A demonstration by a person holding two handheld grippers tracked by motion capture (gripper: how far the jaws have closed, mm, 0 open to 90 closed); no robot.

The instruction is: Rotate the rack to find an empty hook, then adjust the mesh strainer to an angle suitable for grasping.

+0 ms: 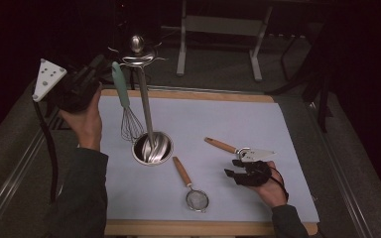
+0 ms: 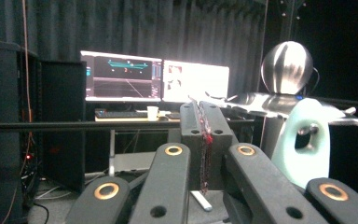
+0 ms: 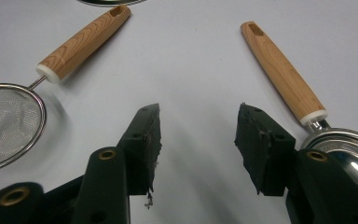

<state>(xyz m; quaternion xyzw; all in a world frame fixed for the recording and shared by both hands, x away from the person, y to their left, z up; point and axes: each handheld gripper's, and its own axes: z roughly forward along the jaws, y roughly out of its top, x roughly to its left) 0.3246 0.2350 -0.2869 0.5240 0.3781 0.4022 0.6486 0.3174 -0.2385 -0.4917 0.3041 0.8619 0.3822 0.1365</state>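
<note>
A whisk [image 1: 127, 110] with a mint-green handle [image 2: 303, 144] hangs by its eyelet from a hook of the steel utensil stand [image 1: 146, 106], whose ball top [image 2: 286, 66] rises behind it. My left gripper [image 1: 99, 63] is held up just left of that handle's top, with its jaws [image 2: 204, 140] shut together and nothing between them. My right gripper [image 3: 198, 135] rests low on the white mat [image 1: 278, 129], open and empty. It sits between a wood-handled strainer [image 3: 81, 42] and a wood-handled metal server [image 3: 282, 72].
The stand's round steel base [image 1: 152, 148] sits mid-mat with the whisk wires just left of it. The strainer [image 1: 193, 191] lies toward the near edge, the server [image 1: 238, 149] to its right. Monitors [image 2: 154, 77] and a table frame stand in the dark beyond.
</note>
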